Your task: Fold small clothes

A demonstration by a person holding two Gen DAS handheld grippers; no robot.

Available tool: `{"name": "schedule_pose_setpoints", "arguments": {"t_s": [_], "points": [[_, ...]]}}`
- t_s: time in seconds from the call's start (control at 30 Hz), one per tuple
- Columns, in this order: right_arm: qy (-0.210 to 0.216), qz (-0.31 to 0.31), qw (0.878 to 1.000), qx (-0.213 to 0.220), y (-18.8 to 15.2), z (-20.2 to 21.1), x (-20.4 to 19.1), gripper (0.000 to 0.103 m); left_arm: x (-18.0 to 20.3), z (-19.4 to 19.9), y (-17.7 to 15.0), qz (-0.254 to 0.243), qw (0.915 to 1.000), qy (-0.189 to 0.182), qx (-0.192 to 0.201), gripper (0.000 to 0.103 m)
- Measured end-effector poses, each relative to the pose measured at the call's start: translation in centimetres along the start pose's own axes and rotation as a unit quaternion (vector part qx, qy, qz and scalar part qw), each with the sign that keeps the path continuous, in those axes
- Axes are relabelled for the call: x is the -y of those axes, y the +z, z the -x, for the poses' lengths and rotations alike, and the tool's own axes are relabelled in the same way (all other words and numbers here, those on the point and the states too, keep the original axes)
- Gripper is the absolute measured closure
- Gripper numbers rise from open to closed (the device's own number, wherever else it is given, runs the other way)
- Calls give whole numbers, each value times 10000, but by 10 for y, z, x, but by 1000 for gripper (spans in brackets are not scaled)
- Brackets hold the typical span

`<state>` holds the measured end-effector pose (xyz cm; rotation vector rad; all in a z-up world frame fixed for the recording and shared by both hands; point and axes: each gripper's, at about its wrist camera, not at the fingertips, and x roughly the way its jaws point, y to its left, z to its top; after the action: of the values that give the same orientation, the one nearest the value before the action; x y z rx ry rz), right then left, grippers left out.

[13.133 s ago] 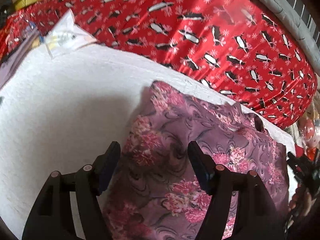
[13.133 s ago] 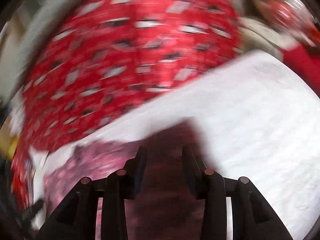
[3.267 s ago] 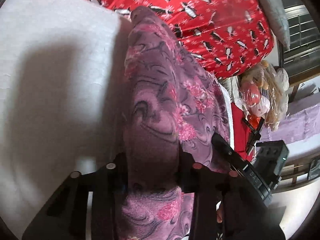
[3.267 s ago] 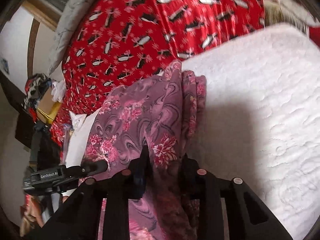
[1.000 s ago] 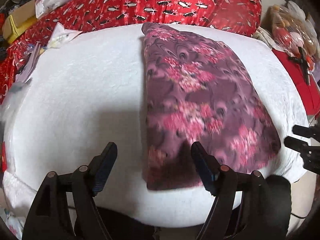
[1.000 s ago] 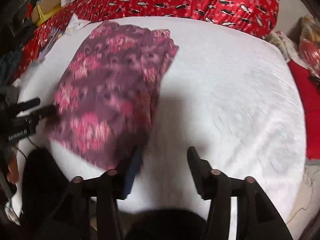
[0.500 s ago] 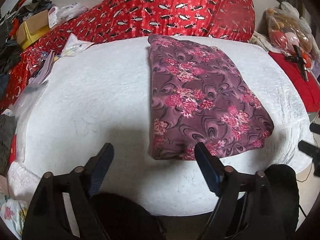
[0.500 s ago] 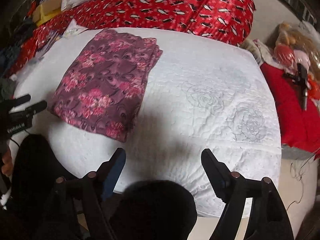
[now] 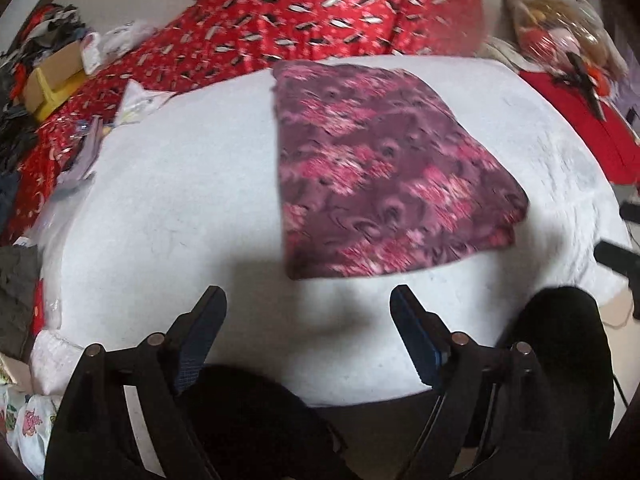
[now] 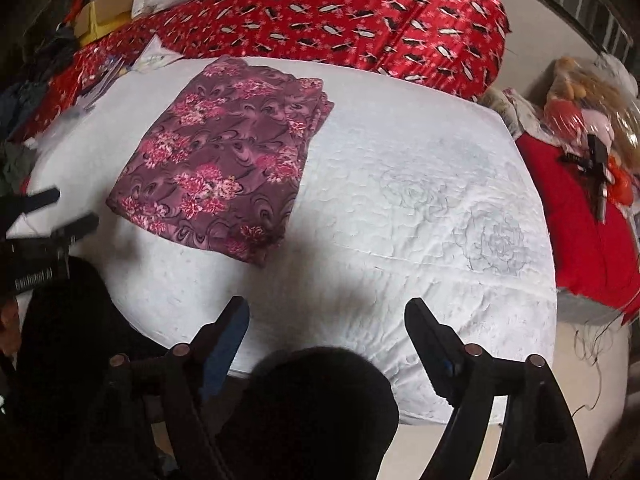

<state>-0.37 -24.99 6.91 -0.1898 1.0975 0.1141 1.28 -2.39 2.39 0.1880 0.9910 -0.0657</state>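
Folded floral garment (image 10: 224,160), purple with pink blossoms, lies flat as a neat rectangle on the white quilted mattress (image 10: 400,208), well ahead of both sets of fingers and touching neither. The left gripper (image 9: 308,320) has its fingers spread wide with only bare mattress between them; the cloth sits ahead and slightly right of its gap. The right gripper (image 10: 326,332) is finishing its opening, jaws far apart and nothing between them; the garment lies ahead and to the left of its left finger (image 10: 224,336).

Judging by the tidy edges, this piece looks done, and the step in hand is the release and retreat. To do it well, keep both pairs of fingers clear of the cloth so no corner is dragged or lifted. The stacked layers at the far right edge look slightly fanned, so a light press there could help. Any further piece would probably come from the clutter beside the red penguin-print blanket (image 10: 360,12).
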Motion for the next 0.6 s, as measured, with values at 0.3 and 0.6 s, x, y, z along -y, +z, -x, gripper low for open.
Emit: {"name": "schedule_pose_setpoints", "arguments": {"t_s": [0.3, 0.6], "points": [[-51, -251, 9994, 230, 0, 9, 7, 12, 10, 10, -6, -108, 9996, -273, 50, 18], [12, -407, 9977, 548, 1, 17, 14, 1, 23, 21, -6, -347, 9985, -413, 105, 19]]}}
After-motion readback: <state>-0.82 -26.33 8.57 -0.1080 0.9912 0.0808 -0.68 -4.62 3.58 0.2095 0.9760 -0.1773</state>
